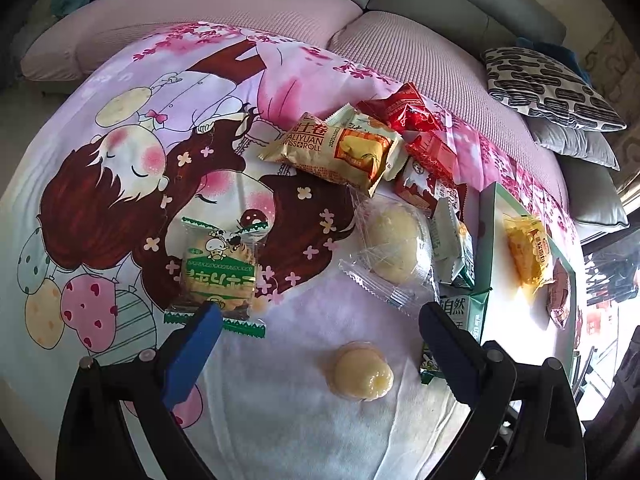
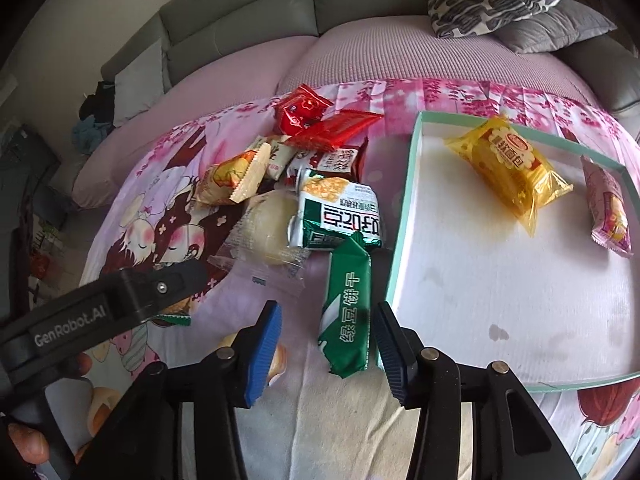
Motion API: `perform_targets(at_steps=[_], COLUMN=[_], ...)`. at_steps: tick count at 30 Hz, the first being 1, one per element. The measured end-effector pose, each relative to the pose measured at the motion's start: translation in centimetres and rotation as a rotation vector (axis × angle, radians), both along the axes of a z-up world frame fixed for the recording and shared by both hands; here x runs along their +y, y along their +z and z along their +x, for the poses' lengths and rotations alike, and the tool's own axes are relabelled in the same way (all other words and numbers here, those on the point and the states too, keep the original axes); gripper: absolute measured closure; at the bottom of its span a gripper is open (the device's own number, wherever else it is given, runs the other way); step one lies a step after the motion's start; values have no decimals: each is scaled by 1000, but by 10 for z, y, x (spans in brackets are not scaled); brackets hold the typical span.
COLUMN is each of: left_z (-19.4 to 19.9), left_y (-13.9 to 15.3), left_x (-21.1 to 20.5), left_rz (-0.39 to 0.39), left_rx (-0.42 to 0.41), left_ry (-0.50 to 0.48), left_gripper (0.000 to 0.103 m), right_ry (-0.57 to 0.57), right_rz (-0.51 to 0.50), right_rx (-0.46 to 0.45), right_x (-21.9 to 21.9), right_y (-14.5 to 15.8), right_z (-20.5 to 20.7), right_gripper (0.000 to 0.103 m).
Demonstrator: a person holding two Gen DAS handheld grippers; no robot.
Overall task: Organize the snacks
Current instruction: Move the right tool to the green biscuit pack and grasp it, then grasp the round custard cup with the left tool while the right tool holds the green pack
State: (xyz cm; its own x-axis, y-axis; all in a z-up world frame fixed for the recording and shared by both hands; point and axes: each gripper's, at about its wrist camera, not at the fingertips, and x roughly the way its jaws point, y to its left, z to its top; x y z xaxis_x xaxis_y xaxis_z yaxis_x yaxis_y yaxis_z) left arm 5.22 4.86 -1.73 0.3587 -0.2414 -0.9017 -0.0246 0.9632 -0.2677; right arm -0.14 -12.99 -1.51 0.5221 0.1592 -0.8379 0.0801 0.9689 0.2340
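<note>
Right gripper (image 2: 326, 344) straddles a green biscuit packet (image 2: 347, 314) lying beside the white tray (image 2: 400, 236); whether its pads press it, I cannot tell. Left gripper (image 1: 320, 328) gapes wide above a round yellow cake (image 1: 362, 370)

Glossy foil on the green biscuit packet (image 2: 347, 312), clear crinkly film round the pale bun (image 1: 394, 246), matt printed cloth on the blanket (image 1: 120, 184), ribbed blue plastic pads (image 2: 262, 354) on the tongs.

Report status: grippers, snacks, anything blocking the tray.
Left gripper open over a round bun. Right gripper straddling green biscuit packet, not clamped. Tray holds two snacks; path clear.
</note>
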Motion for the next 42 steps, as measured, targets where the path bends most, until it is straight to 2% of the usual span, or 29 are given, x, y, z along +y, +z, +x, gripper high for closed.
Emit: perform_targets(at_steps=[17, 19, 22, 33, 42], left_z=[1, 1, 1, 4, 3], left_y=[-1, -2, -3, -18, -17], left_x=[-2, -3, -4, -15, -24], left_rz=[7, 9, 14, 63, 61], left_rx=[5, 6, 9, 53, 53], left_ry=[-15, -18, -22, -54, -80], left_gripper=[4, 4, 4, 4, 5], right_ry=[15, 21, 26, 47, 18], right_rz=[-15, -24, -52, -123, -70], right_rx=[65, 71, 60, 46, 35], right_x=[0, 3, 4, 12, 1], right_y=[-16, -20, -22, -24, -15], right_z=[5, 6, 7, 11, 5], right_gripper=[59, 62, 72, 76, 76])
